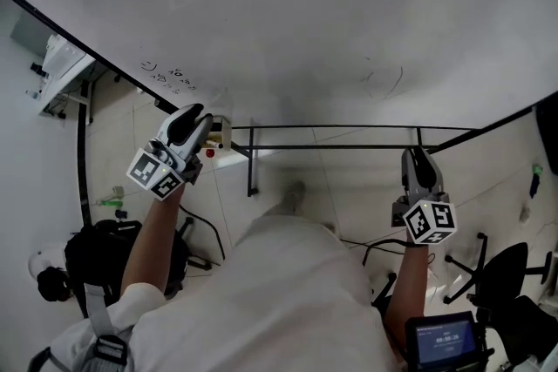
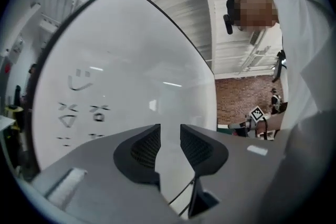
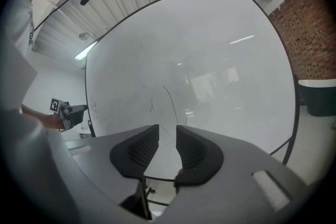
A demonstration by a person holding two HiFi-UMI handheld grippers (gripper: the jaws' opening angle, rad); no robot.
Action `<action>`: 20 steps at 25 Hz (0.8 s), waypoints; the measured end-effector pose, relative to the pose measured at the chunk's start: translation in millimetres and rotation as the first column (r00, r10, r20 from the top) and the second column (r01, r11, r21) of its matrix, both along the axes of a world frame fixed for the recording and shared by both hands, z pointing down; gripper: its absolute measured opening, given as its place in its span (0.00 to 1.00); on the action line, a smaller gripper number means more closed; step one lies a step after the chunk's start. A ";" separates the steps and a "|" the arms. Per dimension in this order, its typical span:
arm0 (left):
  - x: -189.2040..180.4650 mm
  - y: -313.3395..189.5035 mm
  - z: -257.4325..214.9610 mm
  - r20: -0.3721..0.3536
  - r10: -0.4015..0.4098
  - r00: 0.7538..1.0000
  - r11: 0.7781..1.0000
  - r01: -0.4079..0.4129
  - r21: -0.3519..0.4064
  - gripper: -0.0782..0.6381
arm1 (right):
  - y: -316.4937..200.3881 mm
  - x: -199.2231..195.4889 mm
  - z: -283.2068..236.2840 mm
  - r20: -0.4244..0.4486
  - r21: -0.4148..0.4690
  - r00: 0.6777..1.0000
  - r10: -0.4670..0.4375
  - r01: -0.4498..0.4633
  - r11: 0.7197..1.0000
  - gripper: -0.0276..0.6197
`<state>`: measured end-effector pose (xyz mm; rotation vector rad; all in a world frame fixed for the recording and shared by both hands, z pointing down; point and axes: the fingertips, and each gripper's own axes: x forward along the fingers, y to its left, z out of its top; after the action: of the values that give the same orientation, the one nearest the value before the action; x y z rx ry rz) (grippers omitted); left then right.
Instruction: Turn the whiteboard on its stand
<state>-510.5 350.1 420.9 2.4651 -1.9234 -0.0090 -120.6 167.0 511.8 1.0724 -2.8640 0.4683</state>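
Whiteboard (image 1: 305, 22) fills the top of the head view, right in front of the person. Black-framed lower edge runs down from the left, then back up on the right. It sits on its black stand (image 1: 331, 128), whose bars show under the board against the tiled floor (image 1: 349, 187).

Left tool (image 1: 199, 119) is up at the board's lower-left edge, just beside the small marker scribbles (image 1: 170, 76). Can't tell whether it touches the frame. Left gripper view: jaws apart, released, nothing clamped. Only board surface (image 2: 121, 76) and the same scribbles show past the tool (image 2: 169, 131).

Right tool (image 1: 417, 154) sits lower, below the board's edge near the stand's upright, clear of the board. Right gripper view: tool (image 3: 167, 131) is also released, narrow gap between the pads, nothing in it, board (image 3: 210, 71) ahead with faint pen strokes.

Brick wall (image 3: 315, 29) to the side, office chair (image 1: 506, 266) on the floor at the right.
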 end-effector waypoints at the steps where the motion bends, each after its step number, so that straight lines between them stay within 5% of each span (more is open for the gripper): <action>1: 22.5 -12.2 5.2 0.014 0.053 0.998 0.998 -0.053 -0.019 0.30 | 2.0 8.4 -0.4 0.002 0.001 1.000 0.009 -0.009 1.000 0.21; 4: 81.2 -45.4 20.2 0.020 0.164 0.986 0.984 -0.162 -0.074 0.30 | 10.9 32.8 1.1 0.012 -0.004 0.999 0.035 -0.035 0.999 0.24; 15: 265.9 -140.7 48.4 -0.115 0.341 0.933 0.932 -0.351 -0.090 0.25 | 38.7 164.4 17.6 0.025 -0.018 0.981 0.194 -0.194 0.981 0.29; 20: 355.1 -166.2 51.6 -0.113 0.466 0.878 0.869 -0.478 -0.127 0.25 | 47.2 229.8 23.5 0.019 -0.023 0.953 0.303 -0.302 0.953 0.30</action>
<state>-155.4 183.9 472.5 2.7063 -1.1928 0.0443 109.3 214.2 535.2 1.5208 -2.7138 0.5249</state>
